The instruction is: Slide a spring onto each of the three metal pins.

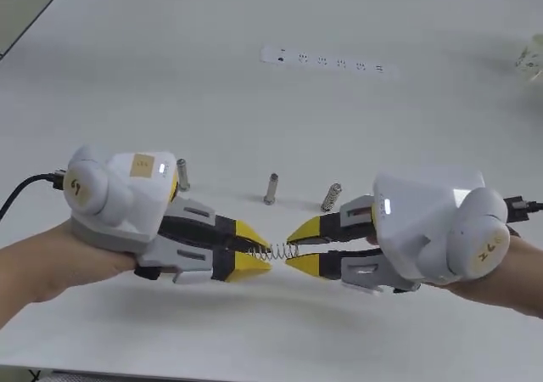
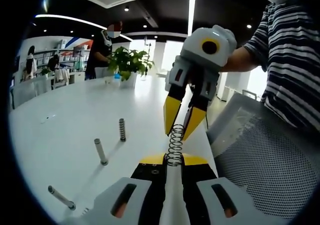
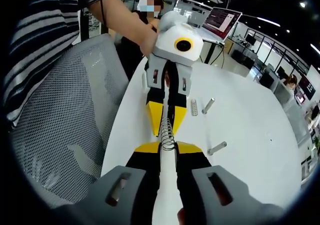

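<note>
Pinching opposite ends of one spring [image 1: 281, 249], the fingers [image 1: 246, 229] of the left gripper [image 1: 266, 255] and right gripper [image 1: 290, 249] hold it level above the surface [image 1: 254, 102] (likely a handover to regrip); beyond, the outer pin [image 1: 181, 174] and middle pin [image 1: 271, 188] stand bare.

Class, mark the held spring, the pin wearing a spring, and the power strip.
held spring [image 1: 278, 250], head view, middle coils
pin wearing a spring [image 1: 331, 197], head view, coiled mid-shaft
power strip [image 1: 327, 61], head view, top face
</note>
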The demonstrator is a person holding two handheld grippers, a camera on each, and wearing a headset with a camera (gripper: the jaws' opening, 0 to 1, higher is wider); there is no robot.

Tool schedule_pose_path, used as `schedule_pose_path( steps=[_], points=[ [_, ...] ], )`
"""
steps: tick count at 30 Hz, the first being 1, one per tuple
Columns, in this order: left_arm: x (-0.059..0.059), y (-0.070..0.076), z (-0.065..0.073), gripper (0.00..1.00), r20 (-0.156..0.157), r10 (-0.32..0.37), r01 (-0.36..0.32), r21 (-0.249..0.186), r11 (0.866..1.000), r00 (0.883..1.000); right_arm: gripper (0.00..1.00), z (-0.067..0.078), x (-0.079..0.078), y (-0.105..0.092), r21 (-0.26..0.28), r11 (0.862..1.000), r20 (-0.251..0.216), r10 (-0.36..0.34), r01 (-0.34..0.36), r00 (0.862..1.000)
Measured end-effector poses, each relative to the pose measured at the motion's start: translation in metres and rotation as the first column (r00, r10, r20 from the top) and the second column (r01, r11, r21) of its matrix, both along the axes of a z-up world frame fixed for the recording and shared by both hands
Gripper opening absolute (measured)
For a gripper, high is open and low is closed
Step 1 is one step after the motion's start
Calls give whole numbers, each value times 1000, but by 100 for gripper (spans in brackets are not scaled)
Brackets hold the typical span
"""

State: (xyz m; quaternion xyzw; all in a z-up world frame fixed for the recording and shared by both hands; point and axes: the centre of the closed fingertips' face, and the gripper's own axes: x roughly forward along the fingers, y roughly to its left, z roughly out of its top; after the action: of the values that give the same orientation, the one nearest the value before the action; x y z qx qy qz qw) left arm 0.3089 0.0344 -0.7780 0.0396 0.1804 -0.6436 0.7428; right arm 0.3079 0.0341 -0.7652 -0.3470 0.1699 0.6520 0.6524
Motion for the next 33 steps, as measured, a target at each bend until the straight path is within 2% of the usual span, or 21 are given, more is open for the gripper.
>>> schedule_pose_path(
  steps=[4, 16, 17, 18, 19, 20, 21, 24, 27, 28, 33],
  points=[
    [0, 1, -1, 8, 3, 1, -1, 6, 1000, 1000, 12, 3, -1, 3, 9, 1000, 1, 6, -6, 1000],
    [-2, 3, -5, 8, 21, -2, 1, 28, 1000, 1000, 12, 9, -4, 14, 81, 996, -46, -19, 22, 999],
    [-2, 3, -5, 8, 23, -5, 4, 29, 1000, 1000, 9, 11, -4, 15, 97, 995, -56, -23, 29, 998],
    [-4, 0, -2, 7, 12, -10, 10, 9, 1000, 1000, 3, 16, -3, 19, 126, 991, -77, -38, 47, 996],
    [-4, -2, 0, 7, 10, -7, 7, -2, 1000, 1000, 4, 17, -4, 22, 138, 989, -91, -37, 50, 995],
    [-4, -2, -2, 7, 20, -12, 11, 16, 1000, 1000, 4, 18, -2, 23, 139, 989, -76, -42, 52, 996],
    [-4, -4, -2, 7, 30, -13, 12, 19, 1000, 999, 6, 17, -2, 25, 131, 990, -87, -46, 57, 995],
    [-3, -4, -1, 7, 34, -18, 17, 15, 1000, 999, 8, 18, -2, 29, 139, 988, -90, -48, 60, 995],
    [-3, -2, 1, 7, 34, -18, 18, 12, 1000, 999, 11, 19, -1, 30, 152, 986, -109, -57, 73, 992],
    [-3, -2, 1, 7, 35, -19, 18, 12, 1000, 999, 12, 20, -2, 31, 160, 983, -136, -69, 91, 988],
    [-4, -3, 4, 7, 38, -26, 25, 14, 1000, 999, 15, 22, -3, 37, 187, 977, -159, -70, 100, 985]
  ],
)
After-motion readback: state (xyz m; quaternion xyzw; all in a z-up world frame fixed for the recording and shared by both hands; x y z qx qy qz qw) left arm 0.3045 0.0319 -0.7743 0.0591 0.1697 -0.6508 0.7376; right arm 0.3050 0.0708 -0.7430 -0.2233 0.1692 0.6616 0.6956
